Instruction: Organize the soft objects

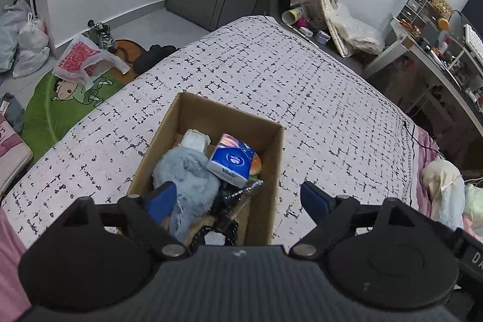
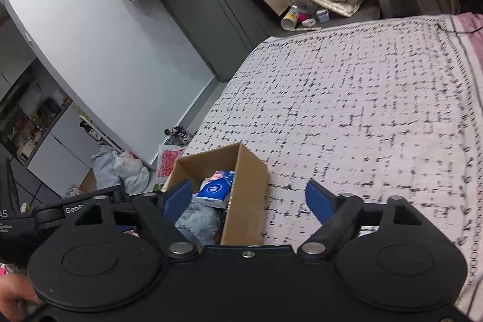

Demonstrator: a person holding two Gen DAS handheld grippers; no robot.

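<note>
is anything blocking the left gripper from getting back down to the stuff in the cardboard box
Nothing visible does. The left gripper is open and empty above the cardboard box, whose top is open. The blue plush and tissue pack lie uncovered inside.

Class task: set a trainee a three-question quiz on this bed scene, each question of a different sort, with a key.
1. True or false: the cardboard box stands on the floor.
2. Which item lies in the box? A) tissue pack B) kettle C) book
3. Fill in: the left hand-held gripper and the right hand-held gripper are both ____.

Key: 1 false, it stands on the bedspread; 2 A; 3 open.
</note>
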